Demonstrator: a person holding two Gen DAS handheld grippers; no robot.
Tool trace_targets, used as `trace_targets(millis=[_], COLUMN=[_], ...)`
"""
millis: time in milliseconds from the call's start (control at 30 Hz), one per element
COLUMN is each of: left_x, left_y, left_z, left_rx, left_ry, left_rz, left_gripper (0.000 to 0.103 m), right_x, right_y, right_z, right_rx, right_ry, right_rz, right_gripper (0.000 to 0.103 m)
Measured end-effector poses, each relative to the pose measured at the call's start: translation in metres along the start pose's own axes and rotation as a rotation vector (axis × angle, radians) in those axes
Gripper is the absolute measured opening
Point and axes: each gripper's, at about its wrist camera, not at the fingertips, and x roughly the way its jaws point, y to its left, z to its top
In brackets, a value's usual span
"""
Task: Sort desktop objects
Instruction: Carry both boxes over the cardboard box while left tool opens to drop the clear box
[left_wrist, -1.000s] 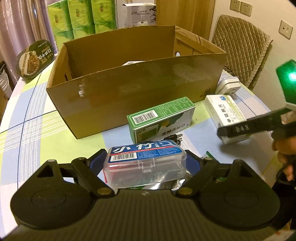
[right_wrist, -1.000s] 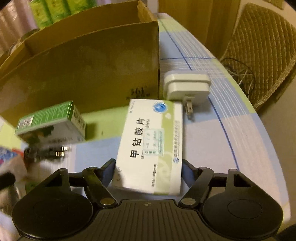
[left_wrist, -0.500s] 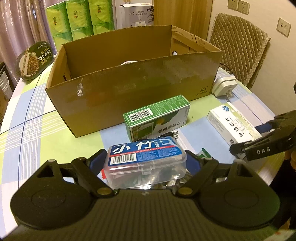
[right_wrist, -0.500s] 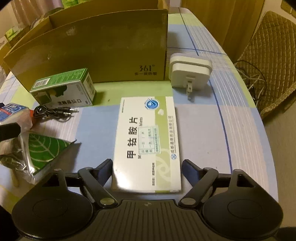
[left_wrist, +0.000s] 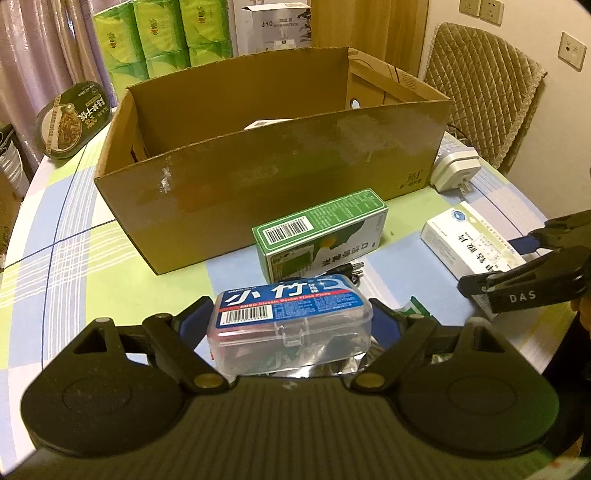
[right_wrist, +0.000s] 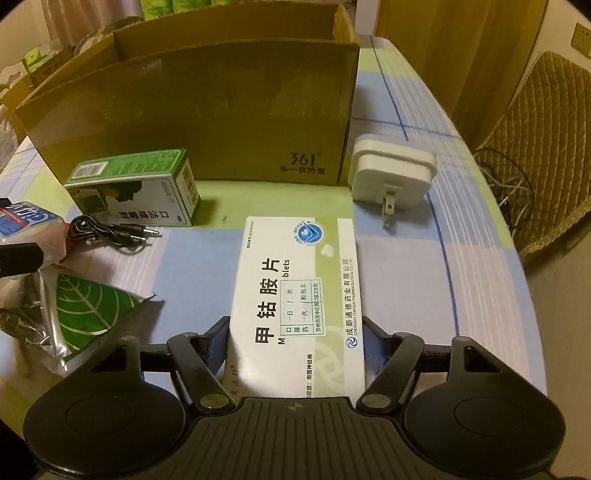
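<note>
We are clamping the left gripper (left_wrist: 290, 325) on the clear floss case (left_wrist: 290, 319), exactly as a second ago, above the counter (left_wrist: 66, 229) before the cardboard box (left_wrist: 280, 173). Our right gripper (right_wrist: 295, 345) has straightened since then; its fingers (right_wrist: 375, 347) are closing around the white tablet box (right_wrist: 295, 291), which is lying flat, now squarer to us, near the charger (right_wrist: 393, 175).

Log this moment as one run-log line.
left gripper: shut on dental floss pick case | right gripper: jaws closing around white tablet box, on table | cardboard box: behind
</note>
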Motion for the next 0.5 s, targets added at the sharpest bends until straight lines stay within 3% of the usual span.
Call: trace_targets(millis=[500], left_x=[-0.027], left_y=[0.007], left_z=[0.015], left_rx=[-0.009], left_ry=[-0.068], left_rz=[0.009], left_gripper=[0.085], right_x=[-0.059], right_y=[0.01], right_z=[0.023], right_rx=[0.001], right_ry=[-0.144], right_rz=[0.055], right_gripper=[0.068])
